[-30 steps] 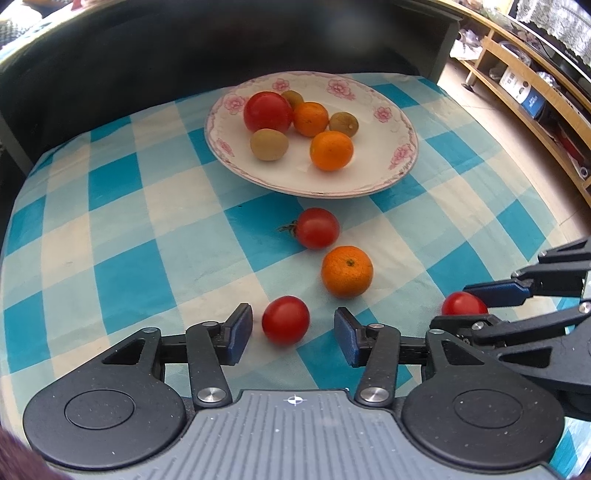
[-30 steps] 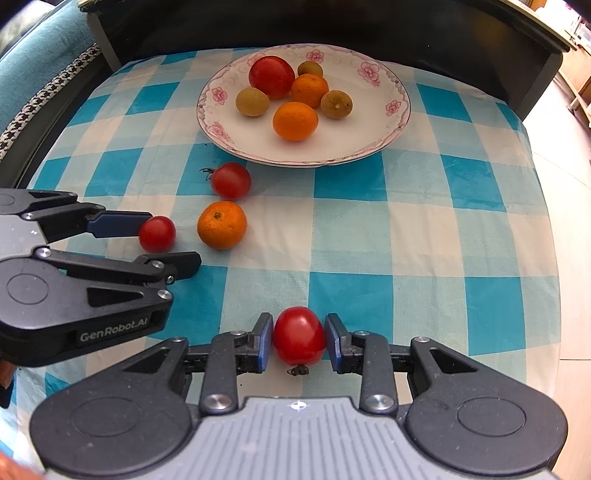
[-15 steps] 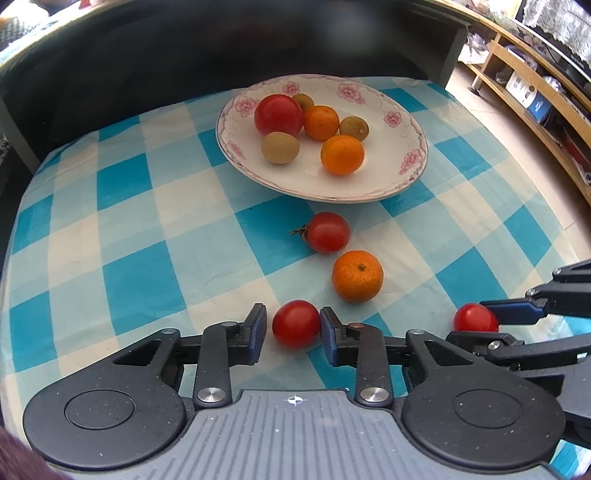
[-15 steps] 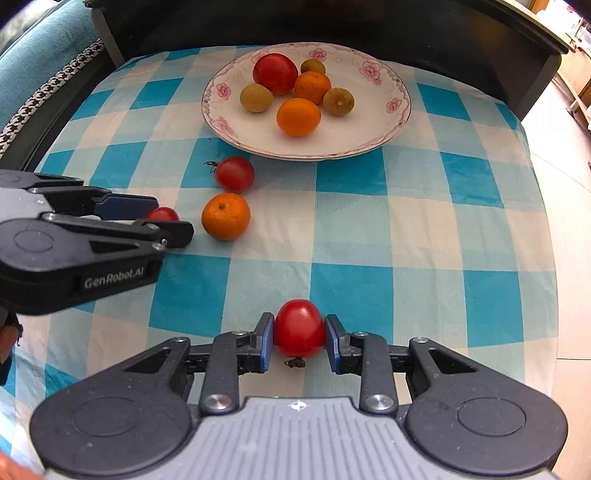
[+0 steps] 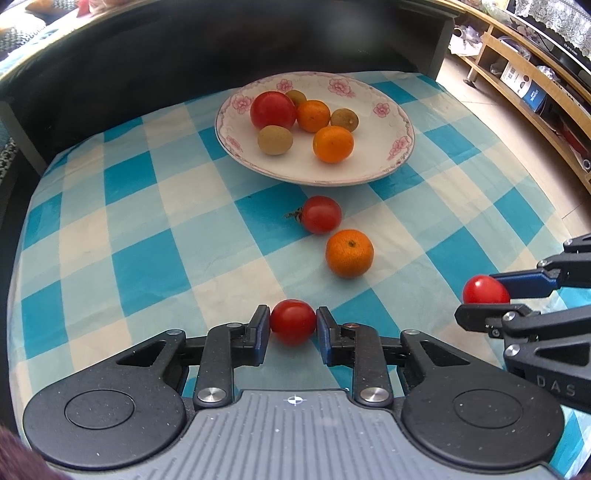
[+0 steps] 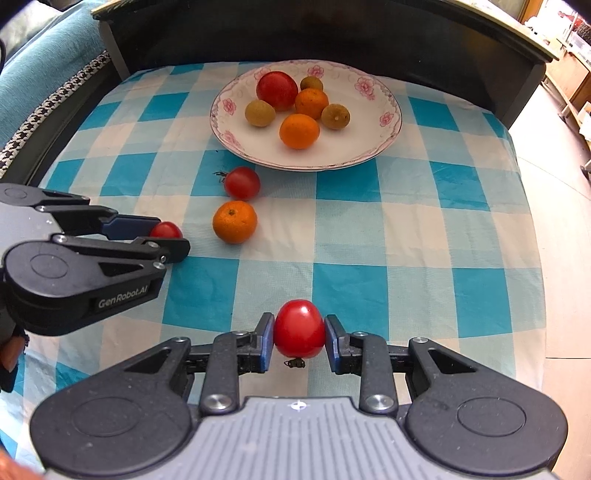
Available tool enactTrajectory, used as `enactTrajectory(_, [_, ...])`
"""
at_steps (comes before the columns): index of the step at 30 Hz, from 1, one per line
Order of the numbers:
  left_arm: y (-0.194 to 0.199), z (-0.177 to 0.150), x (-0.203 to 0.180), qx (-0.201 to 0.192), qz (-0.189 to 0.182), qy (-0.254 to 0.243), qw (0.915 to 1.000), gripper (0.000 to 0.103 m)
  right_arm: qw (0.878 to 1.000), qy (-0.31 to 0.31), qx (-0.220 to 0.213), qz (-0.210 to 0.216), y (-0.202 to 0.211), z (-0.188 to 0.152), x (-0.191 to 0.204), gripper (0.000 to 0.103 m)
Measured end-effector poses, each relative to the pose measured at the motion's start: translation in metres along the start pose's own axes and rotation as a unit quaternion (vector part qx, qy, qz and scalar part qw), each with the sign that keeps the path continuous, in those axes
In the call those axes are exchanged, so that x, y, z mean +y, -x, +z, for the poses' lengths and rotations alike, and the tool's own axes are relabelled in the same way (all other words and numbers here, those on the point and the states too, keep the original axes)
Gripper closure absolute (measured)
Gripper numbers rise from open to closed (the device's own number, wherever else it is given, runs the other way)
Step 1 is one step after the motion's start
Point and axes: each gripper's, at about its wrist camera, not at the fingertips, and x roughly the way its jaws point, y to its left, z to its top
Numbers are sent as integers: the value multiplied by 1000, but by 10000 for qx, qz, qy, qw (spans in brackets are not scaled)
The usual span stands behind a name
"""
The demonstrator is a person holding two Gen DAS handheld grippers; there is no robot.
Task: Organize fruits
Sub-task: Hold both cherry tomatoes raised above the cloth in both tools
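Observation:
My left gripper [image 5: 291, 322] is closing its jaws on a small red tomato [image 5: 293, 314], and both blue pads press on it just above the checked cloth. My right gripper [image 6: 299, 330] is shut on another red tomato [image 6: 299, 325], held clear of the cloth with its stem hanging below. Each gripper shows in the other's view: the right gripper [image 5: 484, 295] at the right edge, the left gripper [image 6: 167, 238] at the left. A loose tomato [image 5: 321, 215] and a mandarin [image 5: 349, 253] lie between the grippers and the flowered plate [image 5: 376, 136], which holds several fruits.
The blue-and-white checked cloth [image 6: 406, 229] covers a low table with a dark raised frame [image 6: 369, 33] behind the plate. A teal sofa [image 6: 40, 70] lies to the left. Bare floor [image 6: 561, 229] and wooden shelves [image 5: 517, 62] lie to the right.
The left gripper's jaws have closed from wide apart onto the small tomato. The right gripper has kept its tomato and lifted it slightly. Both views have edged toward the plate.

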Motion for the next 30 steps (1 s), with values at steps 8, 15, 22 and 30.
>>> enactTrajectory(8, [3,-8,-1,44,14,2,10000,68,10000,1,-47,10,10,-7,2,72])
enactTrajectory(15, [-2,-6,0,66,34,10,10000,65,10000,-42,14,-2,7,-11,1,72])
enactTrajectory(22, [-1,0,11,52,-128,298,9995,58,10000,-70,27,51,4,-8,3,72])
enactTrajectory(30, [-7,2,4,-20,-33,218,9998,58,9999,-141,12,79,4,-6,0,72])
